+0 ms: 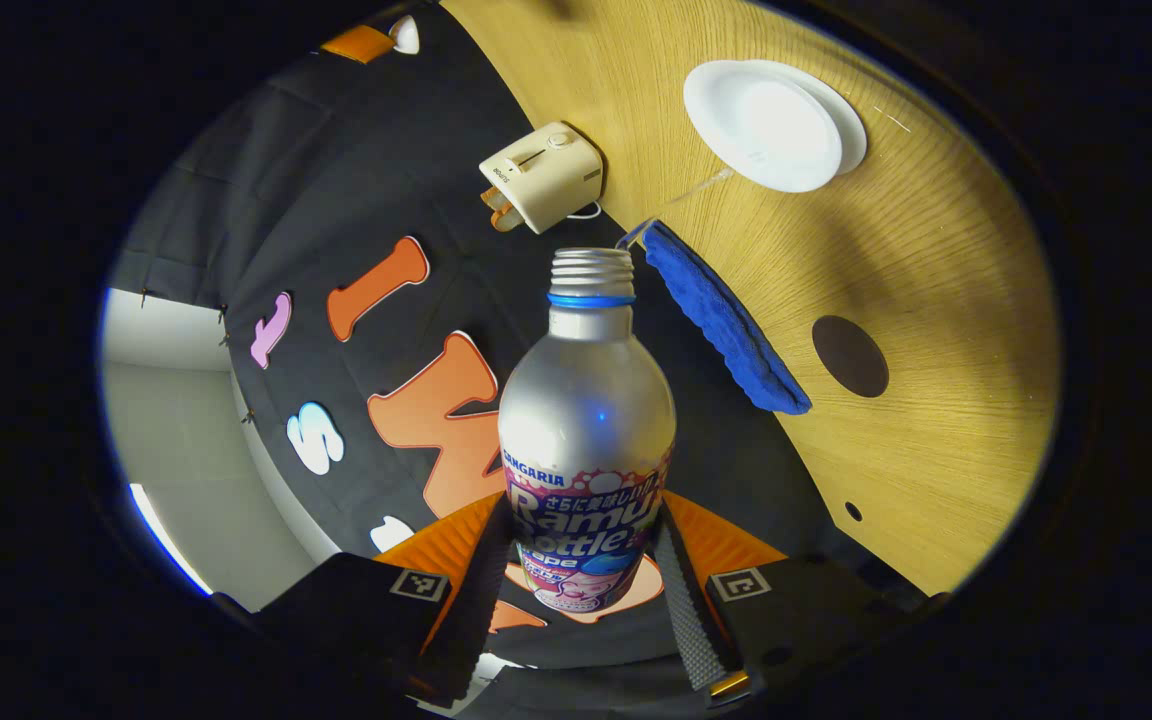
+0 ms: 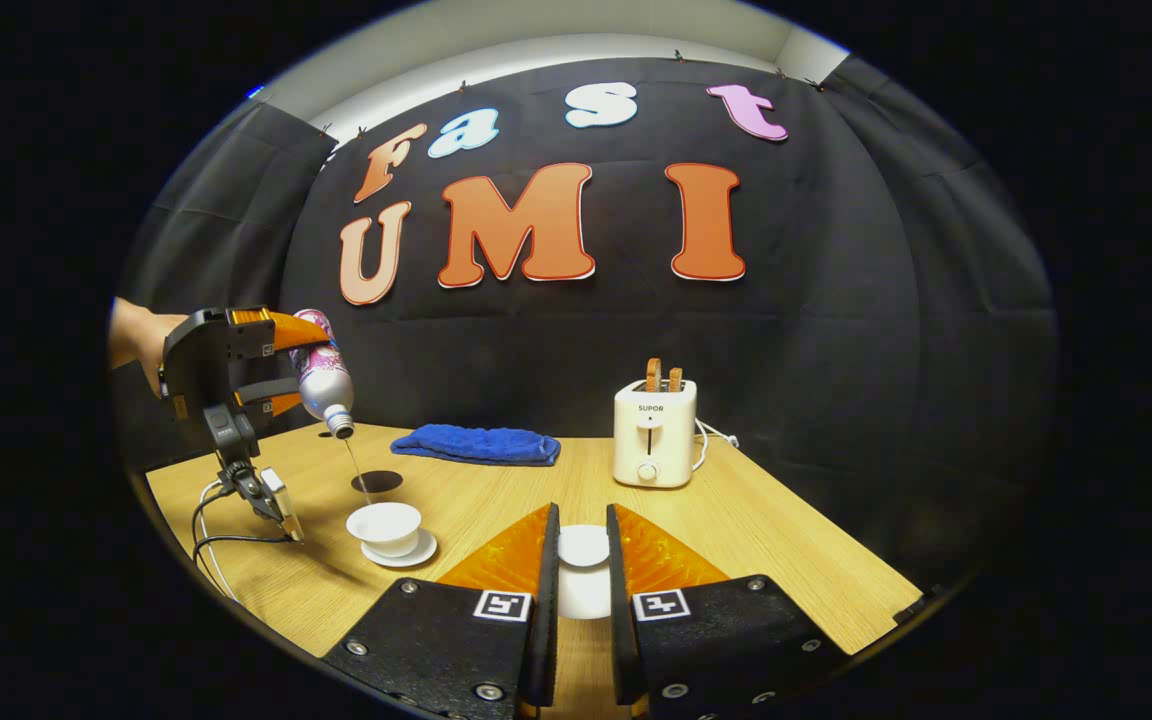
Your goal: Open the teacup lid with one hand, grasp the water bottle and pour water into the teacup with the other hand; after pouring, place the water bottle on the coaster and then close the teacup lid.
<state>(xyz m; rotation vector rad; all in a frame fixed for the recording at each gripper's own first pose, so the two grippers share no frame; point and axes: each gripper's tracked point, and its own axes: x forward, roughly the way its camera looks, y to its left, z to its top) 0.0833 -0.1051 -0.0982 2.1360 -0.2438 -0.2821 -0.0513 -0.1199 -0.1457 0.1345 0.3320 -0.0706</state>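
In the left gripper view my left gripper (image 1: 584,535) is shut on the silver water bottle (image 1: 586,420), uncapped and tipped forward. From the right gripper view, that bottle (image 2: 322,378) hangs neck-down in the left gripper (image 2: 281,365), and a thin stream of water falls into the white teacup (image 2: 385,524) on its saucer. The cup (image 1: 774,122) stands uncovered. Just behind the cup lies the dark round coaster (image 2: 376,481), also seen as the coaster (image 1: 850,356). My right gripper (image 2: 582,516) is shut on the white teacup lid (image 2: 583,546), held above the table to the cup's right.
A folded blue cloth (image 2: 481,445) lies at the back of the wooden table (image 2: 756,530). A white toaster (image 2: 654,432) with bread in it stands at the back right. Cables (image 2: 208,530) trail from the left gripper onto the table's left edge.
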